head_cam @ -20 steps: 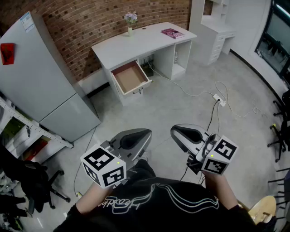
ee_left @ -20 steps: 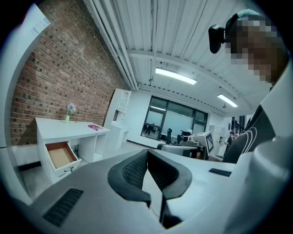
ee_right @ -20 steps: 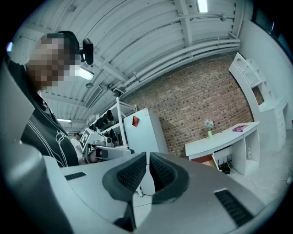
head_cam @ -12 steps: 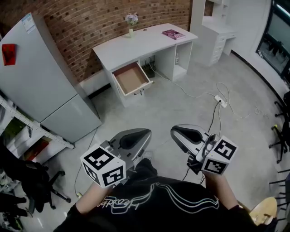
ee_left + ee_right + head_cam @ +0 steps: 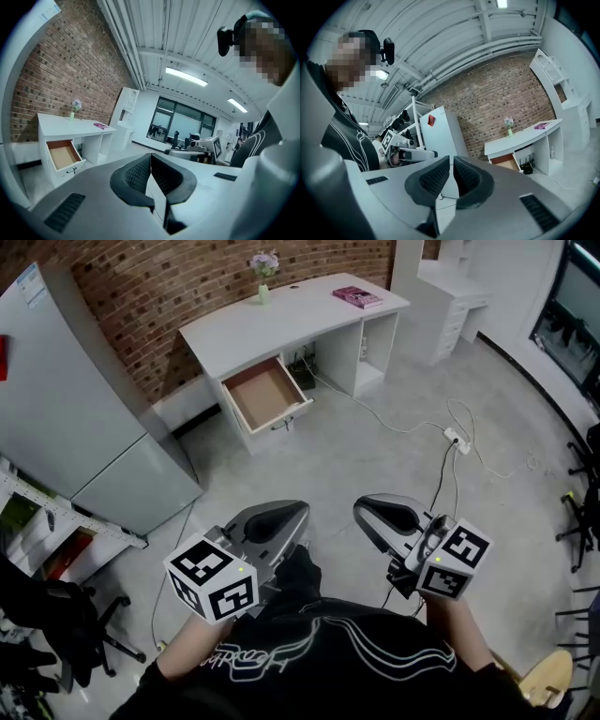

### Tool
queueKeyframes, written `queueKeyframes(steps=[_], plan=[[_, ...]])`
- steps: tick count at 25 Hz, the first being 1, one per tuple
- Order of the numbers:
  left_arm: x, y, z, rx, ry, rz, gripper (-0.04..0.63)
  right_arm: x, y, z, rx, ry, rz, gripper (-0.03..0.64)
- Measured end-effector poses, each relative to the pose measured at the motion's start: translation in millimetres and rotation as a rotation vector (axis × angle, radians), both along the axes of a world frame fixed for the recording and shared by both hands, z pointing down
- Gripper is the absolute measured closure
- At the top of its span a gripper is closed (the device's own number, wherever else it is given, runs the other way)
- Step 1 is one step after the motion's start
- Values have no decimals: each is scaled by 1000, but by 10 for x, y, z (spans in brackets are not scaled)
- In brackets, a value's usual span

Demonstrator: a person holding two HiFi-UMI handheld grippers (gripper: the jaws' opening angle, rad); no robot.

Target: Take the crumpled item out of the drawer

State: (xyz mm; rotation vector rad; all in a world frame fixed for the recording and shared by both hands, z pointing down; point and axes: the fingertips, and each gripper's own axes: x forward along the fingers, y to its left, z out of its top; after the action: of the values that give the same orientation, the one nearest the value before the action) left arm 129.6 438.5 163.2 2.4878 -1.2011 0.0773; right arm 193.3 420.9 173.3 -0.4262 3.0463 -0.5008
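Note:
The white desk [image 5: 281,320] stands against the brick wall, well ahead of me across the floor. Its drawer [image 5: 265,395] is pulled out; only a bare brown bottom shows, and I see no crumpled item in it. My left gripper [image 5: 286,515] and right gripper [image 5: 368,512] are held side by side close to my body, far from the drawer. Both are shut with nothing between the jaws. The left gripper [image 5: 151,156] looks past the drawer [image 5: 62,154]. From the right gripper [image 5: 451,161], the drawer [image 5: 505,162] shows far off under the desk top.
A grey fridge [image 5: 84,399] stands left of the desk, with shelves [image 5: 42,521] and a black chair [image 5: 56,615] nearer me. A pink book [image 5: 356,298] and a flower vase [image 5: 263,268] sit on the desk. A power strip with cables [image 5: 454,440] lies on the floor at right.
The desk and drawer have slid slightly up and left in the head view. Both grippers keep their places and stay shut.

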Motion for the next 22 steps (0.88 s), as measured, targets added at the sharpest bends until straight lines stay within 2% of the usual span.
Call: queueKeyframes(steps=[6,11,18,22], plan=[[-497,-825,260,-43,22,32,572,-489,-809,267,-58,26,29,563],[-1030,-1867,464,-94,27,65,572,-1054,-1801,464,-132,41,45,563],[-1841,-3406,828,-180,-13,101,572,-1839,-3287,706,-211,95,68,563],[-2238,-4113,1137,-217,-29,122,571,-2165,-3942,928,-253,116,92,563]])
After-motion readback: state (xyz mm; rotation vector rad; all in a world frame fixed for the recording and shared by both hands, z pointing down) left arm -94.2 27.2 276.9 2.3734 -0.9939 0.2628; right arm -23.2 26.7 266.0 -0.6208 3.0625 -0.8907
